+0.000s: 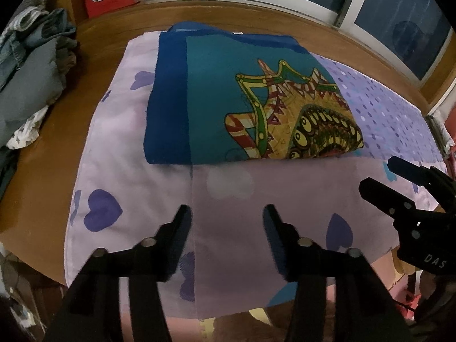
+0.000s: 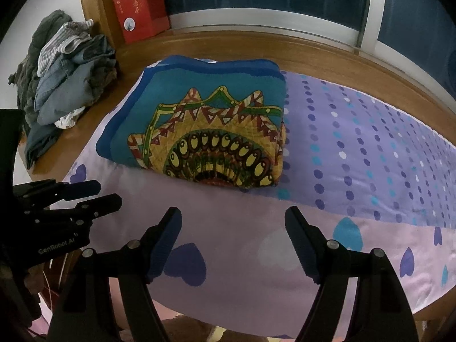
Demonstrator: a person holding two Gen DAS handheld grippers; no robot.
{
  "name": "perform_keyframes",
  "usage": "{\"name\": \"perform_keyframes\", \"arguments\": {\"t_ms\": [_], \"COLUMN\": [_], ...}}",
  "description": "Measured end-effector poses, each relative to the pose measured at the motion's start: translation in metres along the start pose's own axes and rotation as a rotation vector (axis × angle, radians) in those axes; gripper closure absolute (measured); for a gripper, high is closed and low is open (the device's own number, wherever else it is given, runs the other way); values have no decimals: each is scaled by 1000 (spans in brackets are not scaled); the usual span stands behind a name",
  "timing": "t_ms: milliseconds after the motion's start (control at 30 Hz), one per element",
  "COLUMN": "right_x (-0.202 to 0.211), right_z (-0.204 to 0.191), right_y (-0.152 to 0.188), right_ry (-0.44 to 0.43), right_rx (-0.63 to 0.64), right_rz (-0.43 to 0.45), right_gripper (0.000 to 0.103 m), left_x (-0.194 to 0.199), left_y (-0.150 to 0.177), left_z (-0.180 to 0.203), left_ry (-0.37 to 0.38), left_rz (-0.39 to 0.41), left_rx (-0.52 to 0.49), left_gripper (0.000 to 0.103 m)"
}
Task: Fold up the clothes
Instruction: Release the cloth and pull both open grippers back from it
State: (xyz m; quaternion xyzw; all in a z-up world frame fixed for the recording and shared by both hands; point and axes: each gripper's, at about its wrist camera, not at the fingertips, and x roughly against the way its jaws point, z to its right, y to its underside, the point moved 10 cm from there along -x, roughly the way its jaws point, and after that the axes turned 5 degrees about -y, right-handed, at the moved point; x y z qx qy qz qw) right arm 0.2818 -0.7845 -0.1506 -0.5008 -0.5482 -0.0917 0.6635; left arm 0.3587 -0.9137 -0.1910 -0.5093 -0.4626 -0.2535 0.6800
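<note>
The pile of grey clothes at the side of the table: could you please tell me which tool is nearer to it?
Left. The left tool hovers open over the lilac sheet, on the side where the pile of grey clothes lies; the right tool is beyond it, farther away.

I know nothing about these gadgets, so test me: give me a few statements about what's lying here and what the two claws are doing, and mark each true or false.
1. The folded blue blanket lies on the lilac heart-print sheet. True.
2. The left gripper is clamped on the blanket. False: its jaws stand apart over the sheet with nothing between them.
3. A pile of crumpled clothes sits left of the blanket. True.
4. The red box rests on top of the blanket. False: it stands behind, by the window.
5. The right gripper is open and empty. True.
</note>
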Motion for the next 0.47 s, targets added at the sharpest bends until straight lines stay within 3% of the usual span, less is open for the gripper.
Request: {"name": "perform_keyframes", "arguments": {"t_ms": [467], "right_x": [2], "right_z": [1], "right_y": [-3], "right_ry": [12], "right_rx": [18], "right_rz": [2], "right_gripper": [27], "left_x": [19], "left_y": [-13], "left_z": [-1], "left_ry": [-4], "left_rz": [78], "left_rx": [21], "left_gripper": [43]}}
